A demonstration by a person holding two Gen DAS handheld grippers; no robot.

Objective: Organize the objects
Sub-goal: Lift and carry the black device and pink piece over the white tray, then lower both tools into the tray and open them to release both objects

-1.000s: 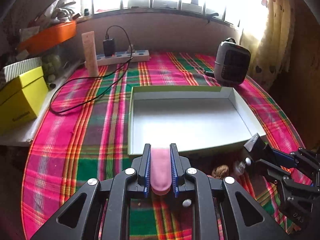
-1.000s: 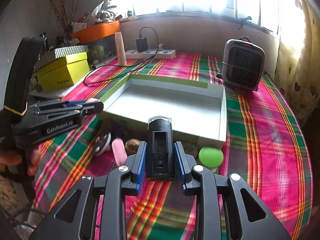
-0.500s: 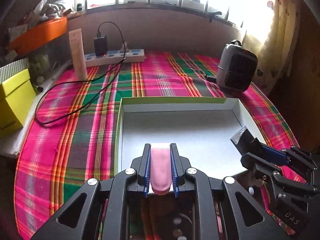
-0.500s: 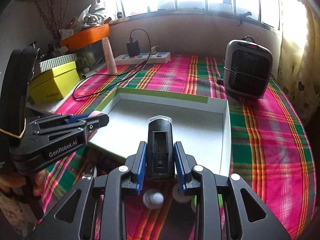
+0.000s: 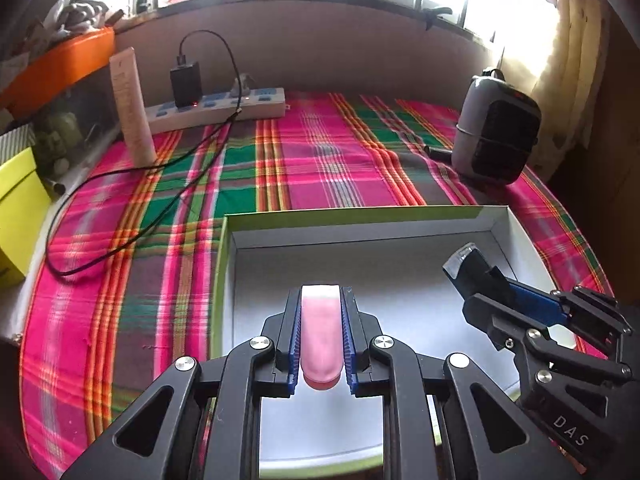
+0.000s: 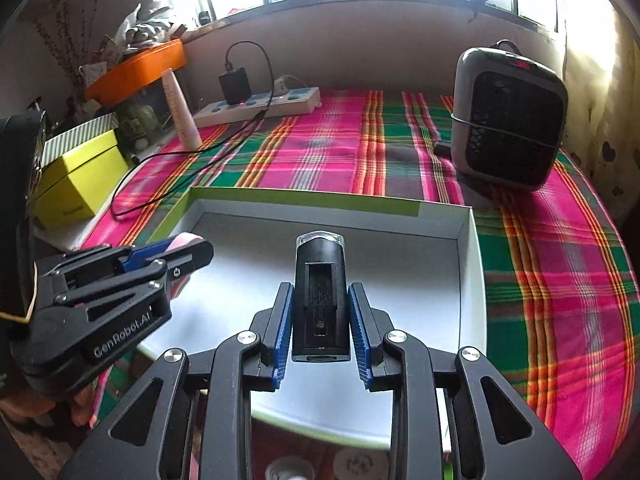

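The left gripper (image 5: 321,334) is clamped on a pink tube (image 5: 321,338) with a white end, its blue pads (image 5: 295,340) pressing both sides, and it hangs above the near left part of the white tray (image 5: 520,236). The right gripper (image 6: 320,330) grips a black oblong device (image 6: 319,300) with a clear cap at its far end, held upright between the blue pads and poised over the tray's near middle. In the right wrist view the left gripper shows at the tray's left rim, the pink tube poking out past its tip. The tray is a shallow white box with a green-edged far wall, and its floor is bare. It lies on a pink and green plaid cloth (image 5: 320,160). Beyond the tray's far right corner stands a small grey heater (image 6: 508,120). Beyond its far left corner, a black cable (image 5: 120,216) runs across the cloth to a white power strip (image 5: 224,106) with a black charger (image 5: 185,82) plugged in, near the wall. A tall pale tube (image 5: 132,108) stands upright just left of the strip. Left of the tray, off the cloth, sits a yellow box (image 6: 80,184), with an orange bin (image 6: 140,68) farther back.
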